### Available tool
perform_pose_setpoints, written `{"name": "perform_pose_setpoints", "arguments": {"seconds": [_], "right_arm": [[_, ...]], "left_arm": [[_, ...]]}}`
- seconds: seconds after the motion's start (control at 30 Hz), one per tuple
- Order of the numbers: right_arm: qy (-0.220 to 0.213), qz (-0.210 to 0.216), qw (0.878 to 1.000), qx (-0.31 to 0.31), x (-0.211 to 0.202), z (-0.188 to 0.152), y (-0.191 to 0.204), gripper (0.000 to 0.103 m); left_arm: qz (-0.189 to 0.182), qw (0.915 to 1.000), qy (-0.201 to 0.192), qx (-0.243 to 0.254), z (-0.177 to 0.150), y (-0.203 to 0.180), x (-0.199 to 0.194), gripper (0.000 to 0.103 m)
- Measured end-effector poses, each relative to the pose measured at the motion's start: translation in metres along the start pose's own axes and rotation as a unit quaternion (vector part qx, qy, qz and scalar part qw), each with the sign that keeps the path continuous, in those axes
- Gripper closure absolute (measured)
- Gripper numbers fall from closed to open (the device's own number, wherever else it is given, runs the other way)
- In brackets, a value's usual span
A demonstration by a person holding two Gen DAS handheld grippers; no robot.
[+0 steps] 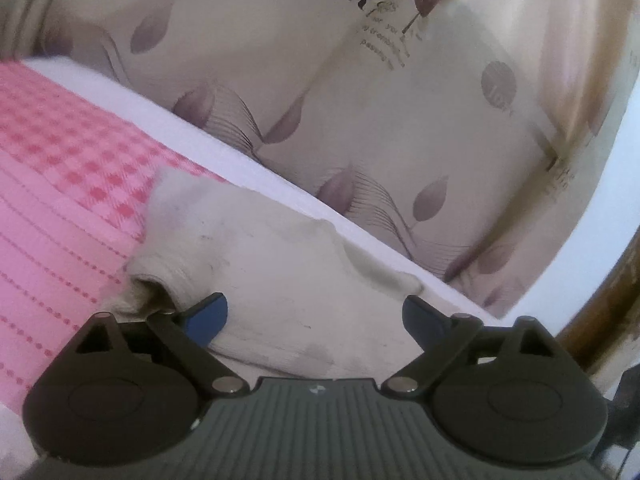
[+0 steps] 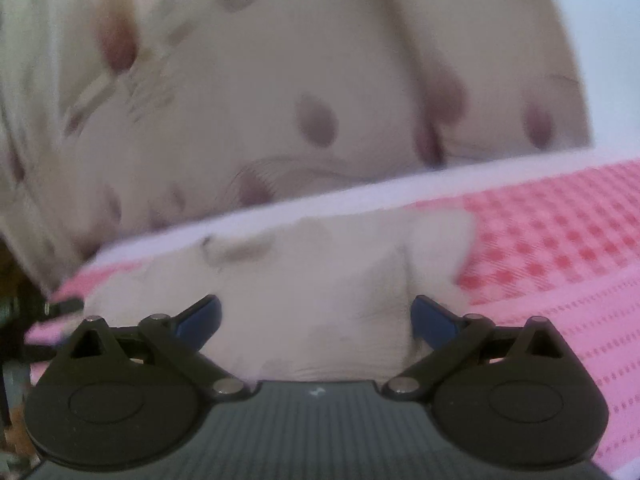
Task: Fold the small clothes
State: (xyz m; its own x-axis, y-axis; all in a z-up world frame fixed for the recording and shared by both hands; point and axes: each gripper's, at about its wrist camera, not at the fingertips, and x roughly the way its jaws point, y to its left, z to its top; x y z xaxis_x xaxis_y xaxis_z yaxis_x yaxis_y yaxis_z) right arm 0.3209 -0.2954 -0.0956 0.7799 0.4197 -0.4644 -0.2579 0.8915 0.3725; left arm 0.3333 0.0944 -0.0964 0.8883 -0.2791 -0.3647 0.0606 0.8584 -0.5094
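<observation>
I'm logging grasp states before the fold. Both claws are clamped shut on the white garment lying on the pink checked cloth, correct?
Not quite. Both wrist views show the left claw and right claw wide open, gripping nothing. The white garment does lie on the pink checked cloth.

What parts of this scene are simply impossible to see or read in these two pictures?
- Small off-white garment: in the left wrist view its near edge is hidden behind the left gripper.
- Printed lettering on the leaf-patterned beige curtain: too small and blurred to read in full.
- Right wrist view: motion blur smears the garment and the pink checked cloth; the right gripper hides the garment's near edge.
</observation>
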Motion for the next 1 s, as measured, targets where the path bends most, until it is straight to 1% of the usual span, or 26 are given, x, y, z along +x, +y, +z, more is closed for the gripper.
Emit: {"name": "perform_pose_setpoints", "arguments": {"seconds": [0.03,0.07,0.1,0.13,0.17,0.2,0.23,0.3,0.33,0.37,0.43,0.53,0.57,0.63,0.7,0.73,0.77,0.83,0.87,0.9,0.93,1.0], "right_arm": [[0.017,-0.002,1.0,-0.017,0.007,0.001,0.005,0.024],[0.032,-0.004,0.999,-0.025,0.012,0.001,0.009,0.044],[0.046,-0.009,0.998,-0.032,0.017,0.001,0.011,0.052],[0.051,-0.017,0.998,-0.041,0.02,0.0,0.013,0.06],[0.05,-0.023,0.997,-0.05,0.02,0.0,0.015,0.07],[0.047,-0.028,0.997,-0.057,0.019,0.001,0.016,0.075],[0.043,-0.038,0.996,-0.063,0.018,0.003,0.017,0.084],[0.034,-0.061,0.994,-0.078,0.016,0.006,0.016,0.086],[0.031,-0.062,0.994,-0.083,0.013,0.008,0.014,0.086],[0.029,-0.065,0.994,-0.088,0.011,0.01,0.012,0.086],[0.016,-0.085,0.991,-0.099,0.006,0.012,0.007,0.086],[0.013,-0.088,0.993,-0.079,0.0,0.014,-0.007,0.086],[0.016,-0.087,0.993,-0.077,0.0,0.014,-0.009,0.086],[0.029,-0.054,0.997,-0.047,0.002,0.014,-0.016,0.085],[0.026,-0.05,0.998,-0.019,0.0,0.014,-0.021,0.079],[0.032,-0.046,0.998,-0.013,0.003,0.014,-0.023,0.073],[0.035,-0.048,0.998,-0.015,0.005,0.013,-0.023,0.072],[0.052,-0.074,0.995,-0.032,0.013,0.011,-0.021,0.072],[0.057,-0.082,0.995,-0.032,0.017,0.011,-0.021,0.072],[0.053,-0.084,0.994,-0.034,0.018,0.011,-0.019,0.072],[0.055,-0.085,0.994,-0.05,0.02,0.011,-0.015,0.072],[0.054,-0.086,0.991,-0.087,0.021,0.009,-0.005,0.083]], "left_arm": [[0.007,0.9999,-0.007,0.008,-0.001,-0.001,-0.004,0.008],[0.018,0.9996,-0.017,0.014,-0.002,-0.002,-0.008,0.006],[0.025,0.9993,-0.025,0.015,-0.003,-0.004,-0.013,0.004],[0.036,0.9986,-0.035,0.013,-0.002,-0.003,-0.015,0.002],[0.048,0.9979,-0.043,0.009,-0.001,-0.004,-0.019,0.002],[0.059,0.997,-0.05,0.004,0.0,-0.003,-0.023,0.001],[0.07,0.9959,-0.058,-0.004,0.002,-0.001,-0.025,0.001],[0.074,0.9954,-0.057,-0.023,0.004,0.005,-0.026,0.001],[0.075,0.9954,-0.054,-0.026,0.004,0.006,-0.025,0.0],[0.077,0.9953,-0.055,-0.022,0.005,0.005,-0.026,0.0],[0.083,0.9949,-0.056,-0.008,0.004,0.0,-0.026,0.0],[0.088,0.9945,-0.056,-0.003,0.005,-0.003,-0.027,0.0],[0.089,0.9945,-0.055,-0.007,0.005,-0.001,-0.029,0.0],[0.09,0.9943,-0.054,-0.019,0.006,0.002,-0.031,0.0],[0.097,0.9935,-0.052,-0.025,0.006,0.004,-0.034,0.0],[0.108,0.9927,-0.046,-0.028,0.006,0.006,-0.035,0.0],[0.12,0.9914,-0.038,-0.036,0.005,0.009,-0.036,0.0],[0.132,0.9883,-0.038,-0.068,0.003,0.018,-0.041,0.0],[0.129,0.9873,-0.045,-0.082,0.002,0.023,-0.045,0.0],[0.13,0.986,-0.052,-0.091,0.002,0.026,-0.05,0.0],[0.134,0.9853,-0.055,-0.091,0.002,0.026,-0.053,0.0],[0.132,0.9868,-0.047,-0.08,0.001,0.024,-0.056,0.001]]}}
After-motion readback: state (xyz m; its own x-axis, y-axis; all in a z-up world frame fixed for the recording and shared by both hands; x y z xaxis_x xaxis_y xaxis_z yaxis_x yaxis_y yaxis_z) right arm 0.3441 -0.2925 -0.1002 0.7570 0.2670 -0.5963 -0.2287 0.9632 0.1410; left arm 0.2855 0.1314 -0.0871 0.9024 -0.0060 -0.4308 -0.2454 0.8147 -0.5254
